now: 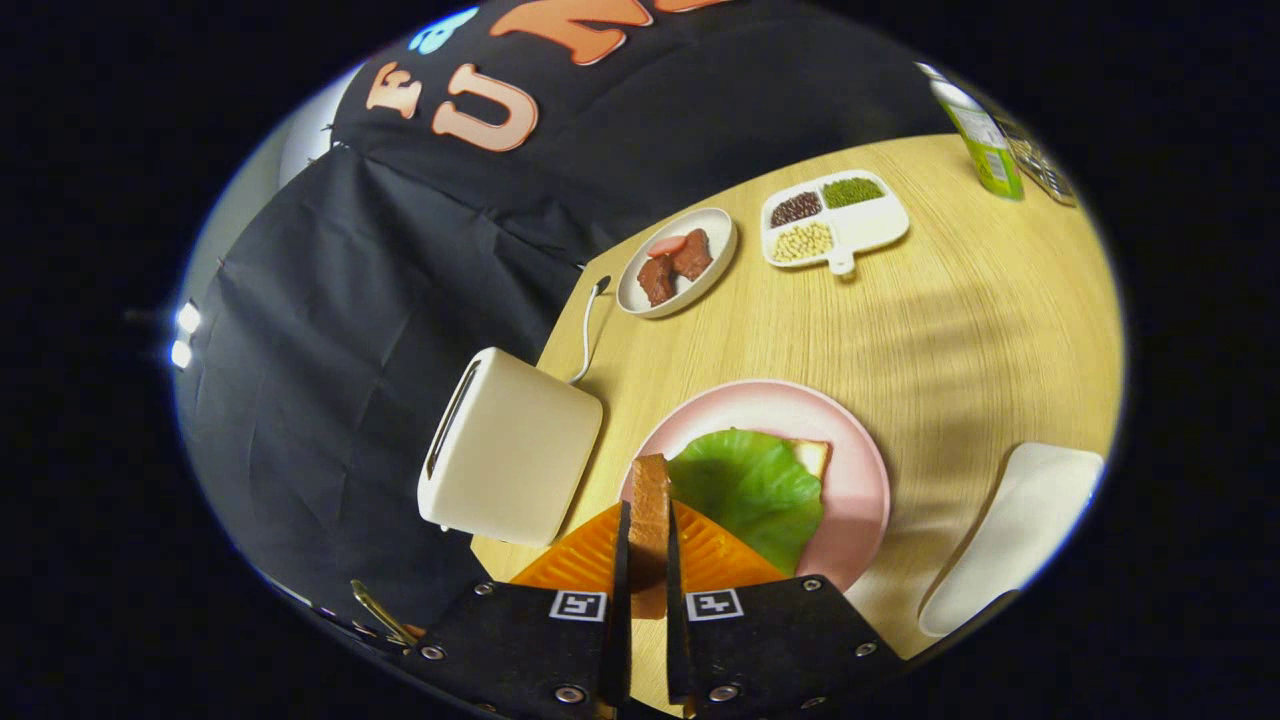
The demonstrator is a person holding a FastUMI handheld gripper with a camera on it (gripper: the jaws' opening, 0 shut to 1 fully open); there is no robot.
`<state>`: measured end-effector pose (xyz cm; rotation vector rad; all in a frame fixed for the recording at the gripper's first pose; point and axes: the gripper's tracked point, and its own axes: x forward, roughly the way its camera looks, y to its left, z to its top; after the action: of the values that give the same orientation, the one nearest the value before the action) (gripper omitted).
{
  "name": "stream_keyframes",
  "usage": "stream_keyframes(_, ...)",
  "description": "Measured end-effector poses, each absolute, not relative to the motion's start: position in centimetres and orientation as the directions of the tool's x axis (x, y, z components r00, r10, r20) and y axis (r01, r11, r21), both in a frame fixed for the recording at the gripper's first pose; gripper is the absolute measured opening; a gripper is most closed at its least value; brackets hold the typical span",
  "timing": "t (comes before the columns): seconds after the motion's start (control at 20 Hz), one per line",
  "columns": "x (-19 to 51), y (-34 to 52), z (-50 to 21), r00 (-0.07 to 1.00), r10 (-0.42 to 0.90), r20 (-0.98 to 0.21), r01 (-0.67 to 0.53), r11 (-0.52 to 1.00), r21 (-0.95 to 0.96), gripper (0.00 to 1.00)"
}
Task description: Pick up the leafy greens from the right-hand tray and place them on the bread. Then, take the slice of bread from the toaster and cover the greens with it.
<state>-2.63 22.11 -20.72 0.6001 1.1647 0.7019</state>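
Gripper (648,545) fingers clamped on the bread slice (650,500), held edge-on and upright at the near rim of the pink plate (860,470). Leafy greens (750,485) lie on the plate over the other bread (812,455), one corner showing. Toaster (510,450) just left of the plate, white tray (1010,540) right of it, meat dish (678,262) and divided bean tray (835,220) beyond it on the wooden table (950,330)

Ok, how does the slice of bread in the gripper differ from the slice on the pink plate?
The held slice stands on edge, clamped between the fingers of the gripper, while the plate slice lies flat on the pink plate. The held slice is bare; the plate slice is mostly hidden under the leafy greens, with one corner showing. The held slice is off the table; the other rests on its plate. Both have a brown crust.
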Motion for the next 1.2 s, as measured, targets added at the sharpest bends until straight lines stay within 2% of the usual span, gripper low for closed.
stream_keyframes(0.5,-2.5,20.9,-22.7,0.261,0.709,-0.655,-0.237,0.705,0.669,0.15)
stream_keyframes(0.6,-2.2,20.3,-22.7,0.282,0.694,-0.662,-0.244,0.720,0.650,0.23)
stream_keyframes(0.75,-0.8,18.8,-22.7,0.376,0.620,-0.689,-0.266,0.784,0.561,0.37)
stream_keyframes(0.8,-0.2,18.2,-22.3,0.415,0.595,-0.688,-0.275,0.803,0.529,0.50)
stream_keyframes(0.9,1.1,17.3,-20.8,0.498,0.561,-0.661,-0.279,0.826,0.490,0.62)
stream_keyframes(1.15,4.4,14.5,-15.2,0.717,0.448,-0.535,-0.287,0.888,0.359,0.77)
stream_keyframes(1.2,5.1,14.1,-13.9,0.758,0.425,-0.495,-0.290,0.899,0.328,0.84)
